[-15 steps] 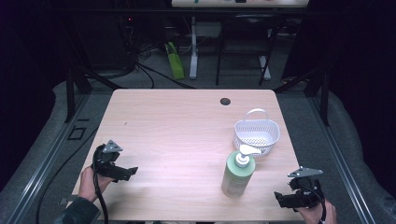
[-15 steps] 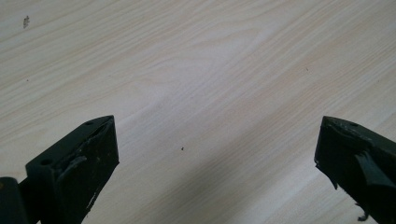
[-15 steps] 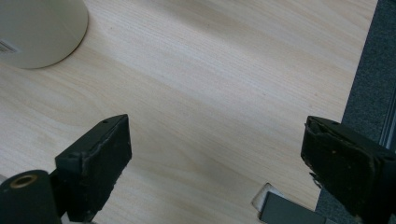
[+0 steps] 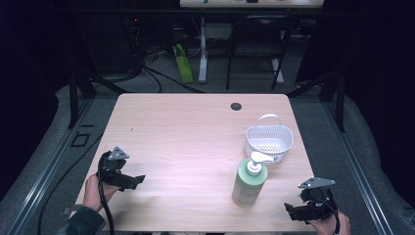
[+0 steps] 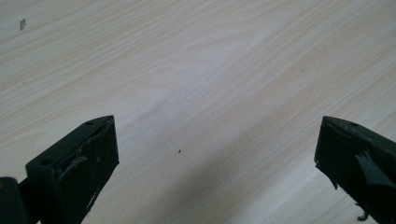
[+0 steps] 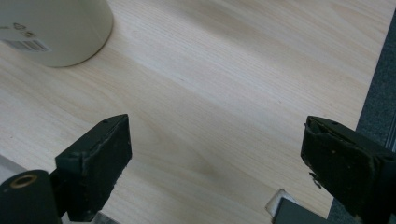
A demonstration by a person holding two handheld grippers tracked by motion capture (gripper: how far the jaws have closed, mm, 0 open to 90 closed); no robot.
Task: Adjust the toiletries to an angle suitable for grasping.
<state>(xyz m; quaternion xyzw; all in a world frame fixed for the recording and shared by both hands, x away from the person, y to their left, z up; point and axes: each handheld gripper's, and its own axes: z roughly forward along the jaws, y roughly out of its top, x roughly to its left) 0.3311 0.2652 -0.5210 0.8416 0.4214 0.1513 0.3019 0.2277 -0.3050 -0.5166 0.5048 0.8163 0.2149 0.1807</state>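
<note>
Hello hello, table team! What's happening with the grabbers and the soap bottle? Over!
Left gripper open, empty, over bare table. Right gripper open, empty, near the front edge. Green pump bottle upright, untouched, just in front of white basket. Nothing between right gripper and bottle.

On the table (image 4: 186, 132), a pump bottle (image 4: 248, 182) stands right of centre, near the front edge. Just behind it, apparently touching, sits a basket (image 4: 269, 139). The left gripper (image 4: 138, 180) lies far left, well apart; the right gripper (image 4: 288, 209) sits at the front right corner, near the bottle.
</note>
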